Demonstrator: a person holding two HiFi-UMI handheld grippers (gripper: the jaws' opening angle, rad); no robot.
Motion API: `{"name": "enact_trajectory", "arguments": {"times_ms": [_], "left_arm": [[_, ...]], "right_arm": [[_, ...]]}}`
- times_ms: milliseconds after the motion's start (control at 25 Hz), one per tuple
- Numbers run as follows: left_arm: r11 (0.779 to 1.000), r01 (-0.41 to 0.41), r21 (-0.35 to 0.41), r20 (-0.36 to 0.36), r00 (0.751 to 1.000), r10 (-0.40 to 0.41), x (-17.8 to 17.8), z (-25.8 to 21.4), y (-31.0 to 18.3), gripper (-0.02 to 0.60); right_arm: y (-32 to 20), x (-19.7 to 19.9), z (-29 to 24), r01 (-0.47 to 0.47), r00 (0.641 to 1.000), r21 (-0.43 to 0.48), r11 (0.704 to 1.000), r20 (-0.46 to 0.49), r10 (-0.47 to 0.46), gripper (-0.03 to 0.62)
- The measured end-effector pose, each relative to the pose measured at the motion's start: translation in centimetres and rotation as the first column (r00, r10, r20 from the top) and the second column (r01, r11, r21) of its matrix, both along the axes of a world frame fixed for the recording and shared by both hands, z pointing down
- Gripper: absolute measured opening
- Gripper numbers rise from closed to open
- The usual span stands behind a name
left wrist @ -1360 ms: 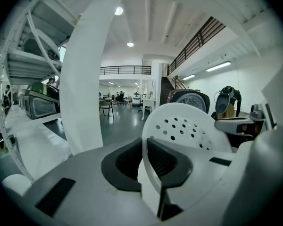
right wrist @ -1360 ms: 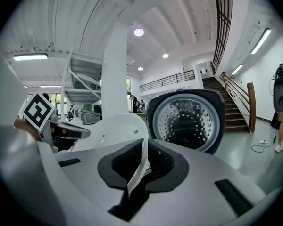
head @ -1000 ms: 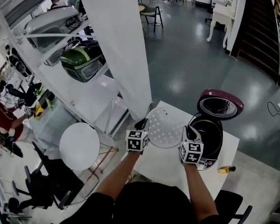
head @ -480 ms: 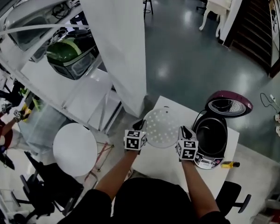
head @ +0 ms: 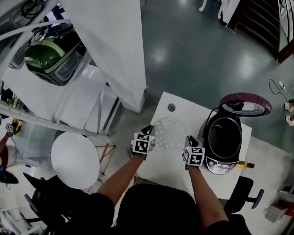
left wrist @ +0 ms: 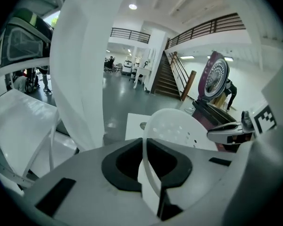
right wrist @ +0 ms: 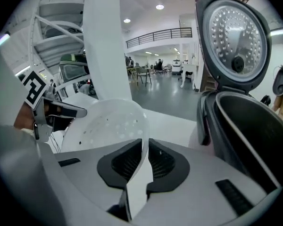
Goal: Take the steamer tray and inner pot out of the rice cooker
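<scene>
Left hand-held gripper (head: 148, 130) and right hand-held gripper (head: 188, 141) both clamp steamer tray (head: 169, 134) rim over tabletop (head: 186, 107); open rice cooker (head: 224, 143) at 3 o'clock.

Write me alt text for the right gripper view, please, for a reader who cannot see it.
The right gripper is shut on the rim of a white perforated steamer tray, whose far edge the left gripper also holds over a white table. At right stands the open rice cooker, lid raised, dark inner pot inside.
</scene>
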State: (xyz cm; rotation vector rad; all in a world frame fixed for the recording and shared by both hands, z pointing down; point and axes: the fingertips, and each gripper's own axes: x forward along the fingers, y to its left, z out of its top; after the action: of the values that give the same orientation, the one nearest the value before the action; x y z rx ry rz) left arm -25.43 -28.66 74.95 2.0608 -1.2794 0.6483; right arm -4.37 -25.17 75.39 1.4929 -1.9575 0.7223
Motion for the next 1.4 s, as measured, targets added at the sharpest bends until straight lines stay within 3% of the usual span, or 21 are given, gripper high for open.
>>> {"name": "enact_trajectory", "arguments": {"times_ms": [240,560,800,1080,1240,1400], "left_arm": [[0.994,-0.059,-0.088,0.027,0.998,0.061,0.3,5.4,0.4,0.029],[0.981,-0.111,-0.160,0.009,0.994,0.113,1.6,9.4,-1.1,0.029],[0.971,-0.089,-0.222,0.003,0.996,0.092,1.8,10.9,-0.1,0.029],[0.970,-0.087,-0.229,-0.006,0.996,0.088,1.6,11.8,0.4,0.031],[0.972,-0.062,-0.228,-0.043,0.998,0.053,1.6,11.7,0.2,0.031],[0.982,-0.042,-0.186,-0.074,0.997,0.029,1.3,10.6,-0.9,0.149]], "right_arm": [[1.1,0.2,4.2,-0.058,0.998,-0.087,0.995,0.029,0.061,0.031],[0.2,1.3,8.3,-0.112,0.994,-0.158,0.981,-0.006,0.113,0.030],[0.6,1.7,9.8,-0.128,0.992,-0.189,0.974,-0.023,0.126,0.029],[0.7,1.6,10.3,-0.101,0.995,-0.177,0.979,-0.041,0.095,0.029],[0.5,1.6,10.1,-0.116,0.992,-0.188,0.975,0.020,0.122,0.029],[-0.6,1.1,8.7,-0.093,0.995,-0.162,0.982,0.021,0.098,0.037]]}}
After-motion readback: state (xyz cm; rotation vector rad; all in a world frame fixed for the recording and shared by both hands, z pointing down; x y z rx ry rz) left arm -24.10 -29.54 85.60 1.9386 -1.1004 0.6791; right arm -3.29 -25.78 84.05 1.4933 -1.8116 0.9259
